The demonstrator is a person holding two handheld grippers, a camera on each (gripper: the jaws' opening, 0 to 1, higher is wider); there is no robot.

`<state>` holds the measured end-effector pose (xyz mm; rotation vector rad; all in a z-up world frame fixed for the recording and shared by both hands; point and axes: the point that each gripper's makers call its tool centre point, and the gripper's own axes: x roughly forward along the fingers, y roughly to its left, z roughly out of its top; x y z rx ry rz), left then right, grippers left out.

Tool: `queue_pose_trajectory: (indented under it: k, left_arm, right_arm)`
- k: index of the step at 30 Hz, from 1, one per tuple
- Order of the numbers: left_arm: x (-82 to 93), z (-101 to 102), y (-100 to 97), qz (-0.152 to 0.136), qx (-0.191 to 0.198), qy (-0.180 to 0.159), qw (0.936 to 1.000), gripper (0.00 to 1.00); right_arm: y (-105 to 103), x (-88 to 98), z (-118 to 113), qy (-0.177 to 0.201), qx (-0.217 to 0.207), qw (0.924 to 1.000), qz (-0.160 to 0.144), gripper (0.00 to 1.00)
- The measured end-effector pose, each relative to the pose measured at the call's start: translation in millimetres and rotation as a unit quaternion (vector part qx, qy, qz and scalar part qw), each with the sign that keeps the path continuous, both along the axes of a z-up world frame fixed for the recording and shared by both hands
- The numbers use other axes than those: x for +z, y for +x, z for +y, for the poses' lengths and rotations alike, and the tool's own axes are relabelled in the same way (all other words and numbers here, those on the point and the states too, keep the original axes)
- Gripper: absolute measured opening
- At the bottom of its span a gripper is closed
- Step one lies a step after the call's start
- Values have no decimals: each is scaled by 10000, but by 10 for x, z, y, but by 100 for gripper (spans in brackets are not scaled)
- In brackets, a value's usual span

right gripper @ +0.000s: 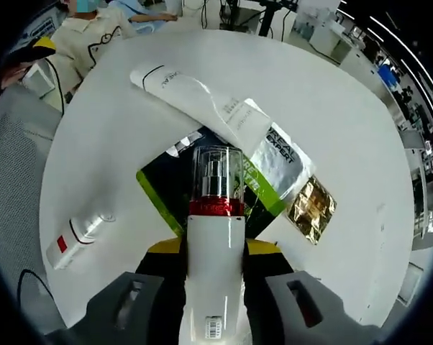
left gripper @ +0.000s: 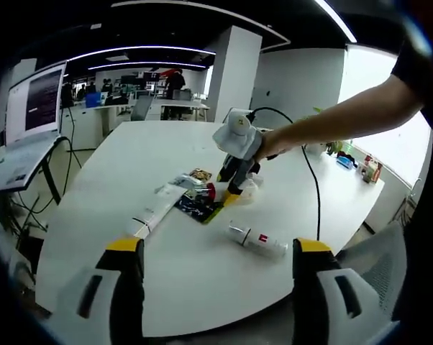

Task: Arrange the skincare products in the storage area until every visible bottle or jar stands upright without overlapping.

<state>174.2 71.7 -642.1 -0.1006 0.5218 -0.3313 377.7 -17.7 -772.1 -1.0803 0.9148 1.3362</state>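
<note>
In the left gripper view, your left tongs (left gripper: 215, 253) are spread wide with nothing in them, and a small white bottle (left gripper: 257, 241) lies on its side on the table (left gripper: 94, 215), so little looks done. In the right gripper view, your right tongs (right gripper: 215, 248) pinch a white pump bottle (right gripper: 216, 244). Its long side runs along the jaws, clear cap pointing away over the flat packets (right gripper: 274, 154) and the white tube (right gripper: 195, 97).

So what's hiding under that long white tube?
The white tube lies across a silver sachet and the corner of a dark green packet. Whatever else sits beneath the tube is covered. The right tool holds a pump bottle in front.
</note>
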Motion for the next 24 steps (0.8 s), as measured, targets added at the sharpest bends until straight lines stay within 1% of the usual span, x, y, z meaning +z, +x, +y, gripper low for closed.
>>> queue_pose_trajectory:
  k: [3, 5, 7, 11, 19, 24]
  left_arm:
    - [-3, 8, 1, 6, 13, 1, 10000, 77]
    - [0, 10, 2, 9, 27, -7, 10000, 77]
    - [-3, 15, 2, 16, 35, -1, 10000, 77]
    - [-8, 18, 1, 25, 39, 8, 10000, 76]
    - [-9, 18, 3, 30, 51, 13, 10000, 76]
    - [-10, 25, 5, 26, 60, 24, 10000, 76]
  right_arm:
    - [-5, -5, 21, -146, 49, 9999, 62, 31]
    - [15, -22, 19, -266, -24, 9995, 149, 31]
    - [7, -22, 8, -340, 13, 9992, 190, 31]
    - [5, -45, 7, -379, -30, 9988, 307, 31]
    - [-3, -57, 8, -472, 100, 9984, 294, 31]
    - [1, -57, 1, -447, -111, 9986, 255, 30]
